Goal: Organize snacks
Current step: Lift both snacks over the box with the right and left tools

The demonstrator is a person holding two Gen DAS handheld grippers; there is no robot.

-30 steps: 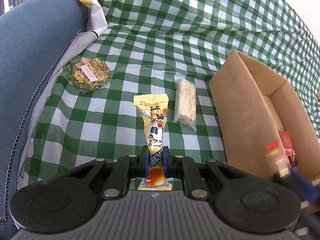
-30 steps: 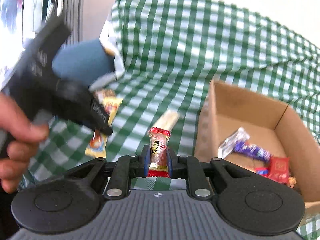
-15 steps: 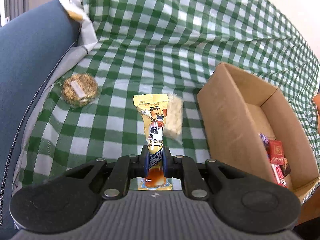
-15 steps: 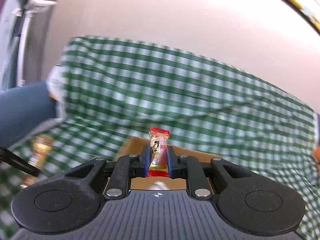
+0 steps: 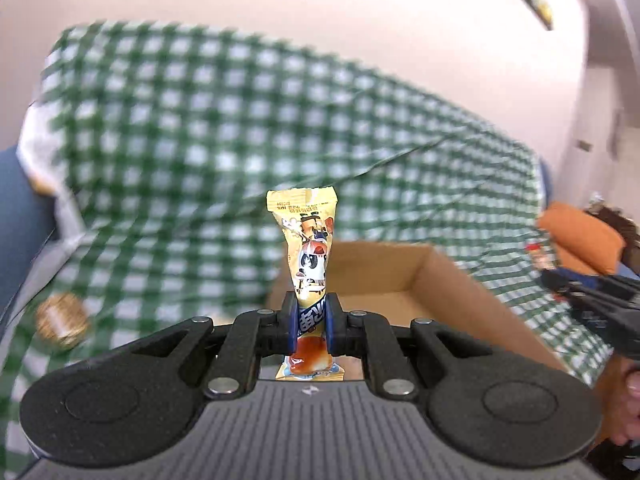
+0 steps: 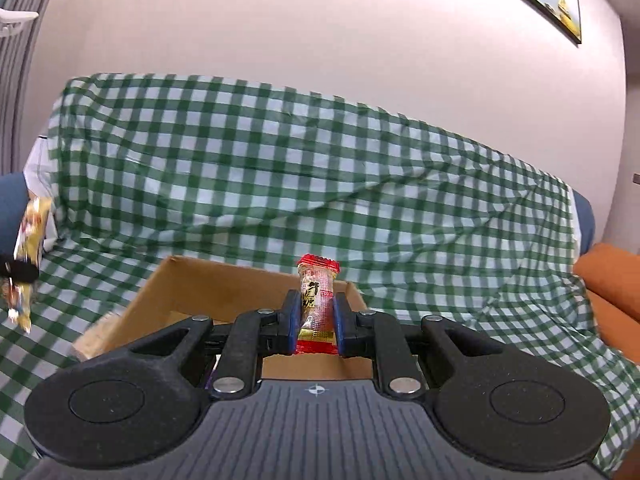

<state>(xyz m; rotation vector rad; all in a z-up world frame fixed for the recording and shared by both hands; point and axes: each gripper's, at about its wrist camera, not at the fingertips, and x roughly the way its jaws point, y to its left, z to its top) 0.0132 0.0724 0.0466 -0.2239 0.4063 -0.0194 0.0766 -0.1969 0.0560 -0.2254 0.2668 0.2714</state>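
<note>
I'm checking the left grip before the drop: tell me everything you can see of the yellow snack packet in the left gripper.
The yellow snack packet is a long, glossy, plastic-looking wrapper with a cartoon figure, blue lettering and an orange picture near its bottom end. It stands upright, its crimped flat top end up. The left gripper is shut on its lower part, one finger on each side; nothing else touches it. It hangs in front of the cardboard box. The right wrist view shows it blurred at the left edge.

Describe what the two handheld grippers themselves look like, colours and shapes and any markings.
Both the left gripper and right gripper match: matte black linkage arms with silver pivot pins, blue-padded fingers, round black side discs, and a grey ribbed base with a small star mark.
</note>
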